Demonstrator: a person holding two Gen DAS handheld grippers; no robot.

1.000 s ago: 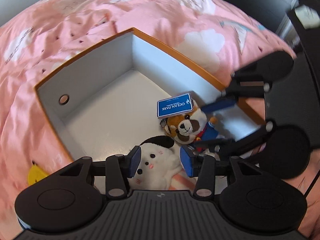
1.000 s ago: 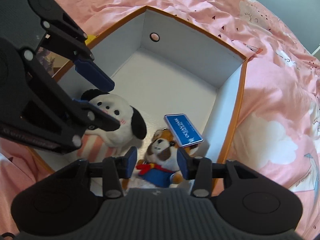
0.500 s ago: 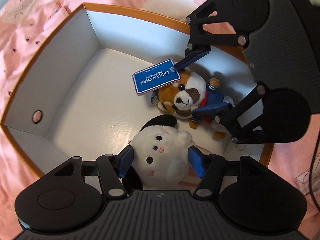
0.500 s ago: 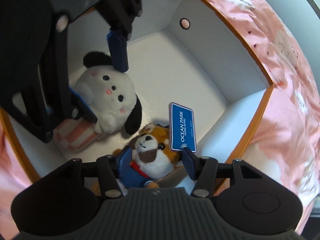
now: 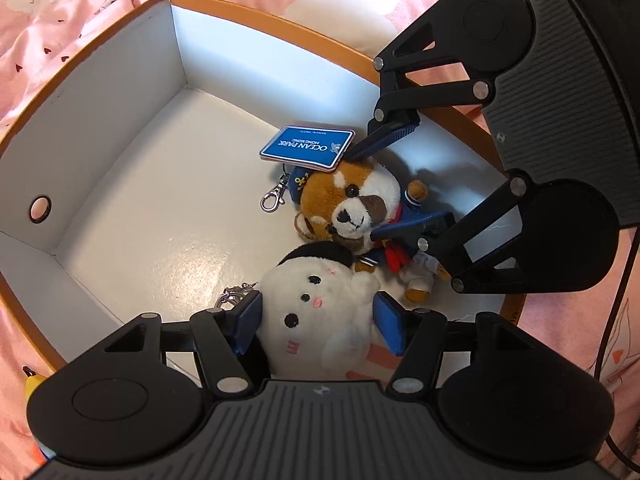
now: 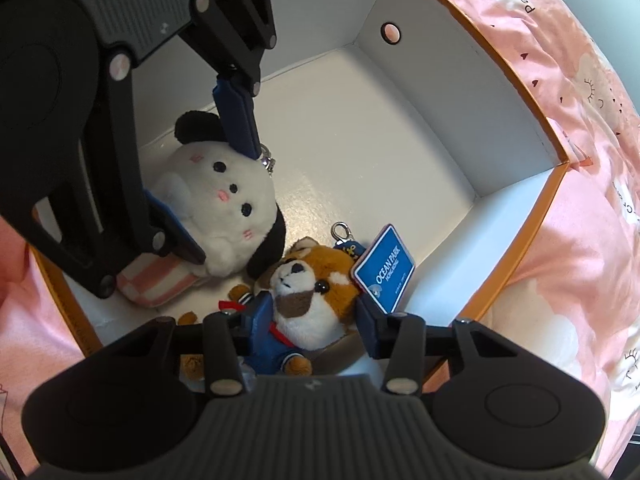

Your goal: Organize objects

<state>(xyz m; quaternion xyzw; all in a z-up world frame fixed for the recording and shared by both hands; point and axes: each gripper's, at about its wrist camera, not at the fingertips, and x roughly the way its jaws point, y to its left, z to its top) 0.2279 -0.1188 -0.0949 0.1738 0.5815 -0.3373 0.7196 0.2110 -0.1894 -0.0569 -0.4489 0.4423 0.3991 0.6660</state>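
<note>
A white box with an orange rim (image 5: 276, 20) (image 6: 520, 76) lies on a pink bedspread. Inside it a white plush dog with black ears (image 5: 320, 304) (image 6: 216, 204) lies next to a brown plush raccoon in a blue suit (image 5: 352, 208) (image 6: 312, 292) with a blue OCEAN PARK tag (image 5: 308, 148) (image 6: 384, 276). My left gripper (image 5: 318, 326) (image 6: 216, 184) is open, its fingers on either side of the white dog. My right gripper (image 6: 316, 320) (image 5: 394, 184) is open, its fingers on either side of the raccoon. Both toys rest on the box floor.
The box's far half (image 5: 140, 184) holds only a round hole in one wall (image 5: 40, 209). Pink bedding (image 5: 80, 8) surrounds the box. A yellow object (image 5: 32, 384) lies outside the box at the lower left. A cable (image 5: 616, 320) runs along the right.
Both grippers have lowered the toys into the box and opened. The jaws are wider than a second ago and the toys now lie on the floor.
</note>
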